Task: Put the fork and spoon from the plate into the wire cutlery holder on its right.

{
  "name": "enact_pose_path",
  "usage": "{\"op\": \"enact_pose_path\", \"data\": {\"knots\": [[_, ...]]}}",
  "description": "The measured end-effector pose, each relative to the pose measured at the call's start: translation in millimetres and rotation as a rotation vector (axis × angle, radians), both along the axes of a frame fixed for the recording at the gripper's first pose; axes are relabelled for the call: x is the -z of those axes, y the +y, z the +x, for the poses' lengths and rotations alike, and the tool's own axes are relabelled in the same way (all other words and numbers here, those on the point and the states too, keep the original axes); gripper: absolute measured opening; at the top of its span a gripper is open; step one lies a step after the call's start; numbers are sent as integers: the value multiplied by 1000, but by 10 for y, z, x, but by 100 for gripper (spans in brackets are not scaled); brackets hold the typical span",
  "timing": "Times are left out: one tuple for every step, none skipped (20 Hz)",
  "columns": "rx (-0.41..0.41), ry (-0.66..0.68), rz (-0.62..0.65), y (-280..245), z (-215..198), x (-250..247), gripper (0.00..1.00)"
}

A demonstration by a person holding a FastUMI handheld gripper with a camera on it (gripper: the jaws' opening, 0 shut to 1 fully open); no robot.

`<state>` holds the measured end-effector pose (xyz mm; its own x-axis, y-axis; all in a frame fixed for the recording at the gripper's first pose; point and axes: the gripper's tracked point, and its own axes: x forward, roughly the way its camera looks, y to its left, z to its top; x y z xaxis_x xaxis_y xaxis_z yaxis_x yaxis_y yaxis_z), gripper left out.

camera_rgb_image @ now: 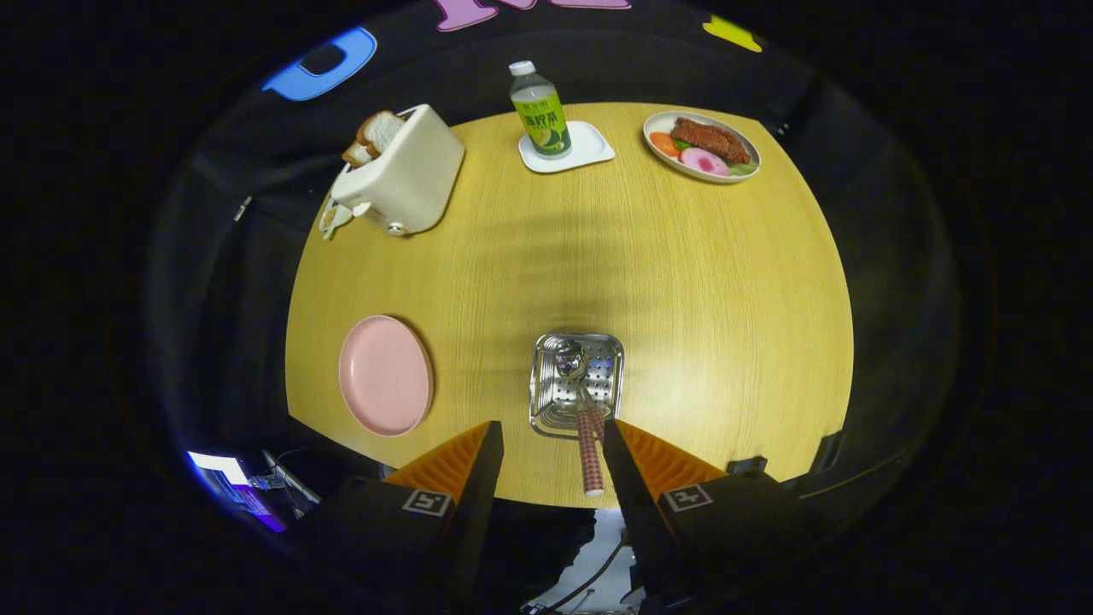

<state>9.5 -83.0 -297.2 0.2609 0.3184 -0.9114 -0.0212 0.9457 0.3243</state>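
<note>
Standing between parted jaws: cutlery point(589, 444)

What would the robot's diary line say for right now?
gripper: open, above table | spoon and fork: head-down in cutlery holder, between fingers | pink plate: empty | stage: cutlery stowed

The round wooden table point(683, 282) carried one toaster point(408, 175) with two bread slices point(372, 137), one bottle point(540, 111) on one white coaster point(589, 147), one food plate point(702, 147), one pink plate point(384, 376), one wire cutlery holder point(576, 383) and two check-handled utensils point(589, 453).
</note>
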Motion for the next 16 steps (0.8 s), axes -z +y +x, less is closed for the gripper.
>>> {"op": "enact_pose_path", "data": {"knots": [[15, -49, -1, 33, 25, -92, 75], [27, -95, -5, 56, 32, -182, 77], [41, -145, -22, 57, 56, -264, 89], [46, -195, -33, 78, 57, -350, 96], [57, -252, -50, 82, 82, -454, 100], [63, -300, -63, 89, 86, -537, 100], [76, -358, -80, 89, 115, -656, 100], [85, -419, -93, 105, 145, -777, 100], [89, -483, -106, 112, 179, -909, 100], [87, -542, -124, 119, 191, -1024, 100], [84, -598, -139, 135, 213, -1154, 100], [84, -654, -148, 155, 230, -1285, 100], [83, -703, -150, 202, 246, -1411, 100], [88, -752, -156, 245, 239, -1527, 100], [94, -787, -166, 274, 219, -1629, 99], [101, -818, -169, 309, 192, -1735, 99]]}}
